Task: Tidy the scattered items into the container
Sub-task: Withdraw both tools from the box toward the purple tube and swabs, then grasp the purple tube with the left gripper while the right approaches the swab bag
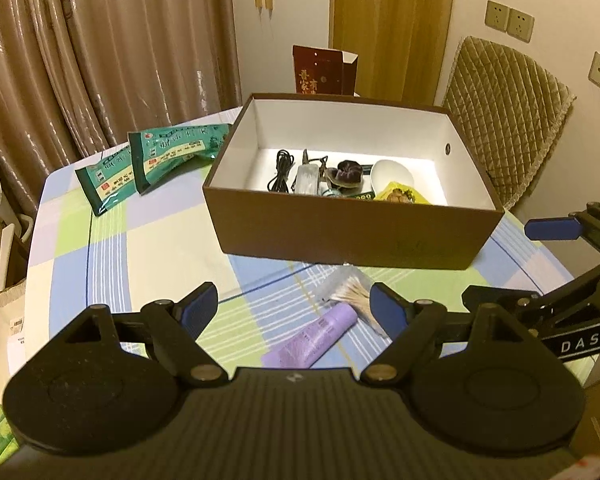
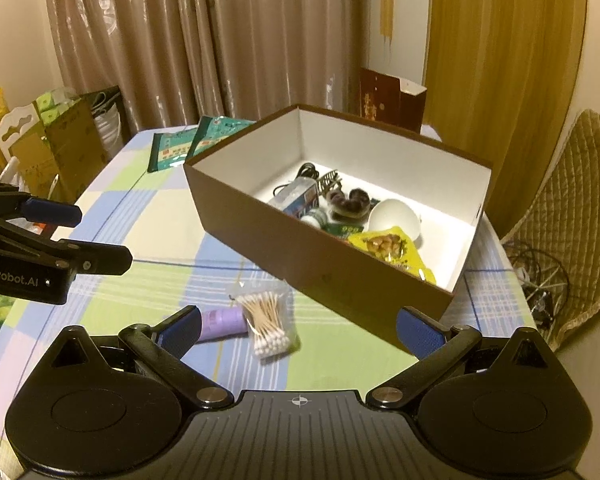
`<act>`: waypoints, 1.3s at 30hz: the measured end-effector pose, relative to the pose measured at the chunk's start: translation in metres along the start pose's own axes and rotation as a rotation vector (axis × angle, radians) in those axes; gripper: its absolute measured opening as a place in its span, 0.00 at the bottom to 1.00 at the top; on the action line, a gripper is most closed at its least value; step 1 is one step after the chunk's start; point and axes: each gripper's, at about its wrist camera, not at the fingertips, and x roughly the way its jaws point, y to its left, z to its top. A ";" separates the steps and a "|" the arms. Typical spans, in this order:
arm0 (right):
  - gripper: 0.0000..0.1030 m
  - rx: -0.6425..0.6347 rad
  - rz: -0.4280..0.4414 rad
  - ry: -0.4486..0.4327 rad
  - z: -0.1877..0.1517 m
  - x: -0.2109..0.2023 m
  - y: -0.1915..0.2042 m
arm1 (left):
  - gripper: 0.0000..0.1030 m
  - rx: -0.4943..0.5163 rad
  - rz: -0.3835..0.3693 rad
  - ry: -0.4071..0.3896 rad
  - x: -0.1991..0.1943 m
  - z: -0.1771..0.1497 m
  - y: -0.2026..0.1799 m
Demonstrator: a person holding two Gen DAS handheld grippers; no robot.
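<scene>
Both sets of tongs hover spread and empty over the counter (image 2: pixel 152 216). The left tongs (image 1: pixel 294 306) have the tube (image 1: pixel 310 340) lying right between their pads, its cap end toward the swabs (image 1: pixel 350 298), which sit just ahead and toward the right pad. From the right tongs (image 2: pixel 298 326) the swabs (image 2: pixel 266 324) lie just ahead, between the pads, with the tube (image 2: pixel 222 322) touching the bag on the left. The box (image 2: pixel 284 248) stands just beyond both, already holding a cable, a cup, a snack pack and other bits. Two packets (image 1: pixel 148 160) lie far ahead on the left, beside the box.

The tube looks light and softly squeezable, likely a little slick; pinching across its middle should hold without it pivoting. The swabs are in a thin clear bag, nearly weightless and crinkly, and whether the bag is sealed is hard to tell, so it is best gripped across the bundled sticks rather than the loose film. The packets look flat and floppy and would want an edge pinch.
</scene>
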 end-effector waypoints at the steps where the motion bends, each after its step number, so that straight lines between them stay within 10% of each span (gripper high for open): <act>1: 0.98 0.005 0.002 0.005 -0.001 0.001 -0.001 | 0.78 0.001 -0.002 0.003 0.001 -0.002 0.000; 39: 0.98 0.068 0.035 0.194 -0.058 0.063 -0.022 | 0.76 0.099 -0.078 0.126 0.077 -0.060 0.000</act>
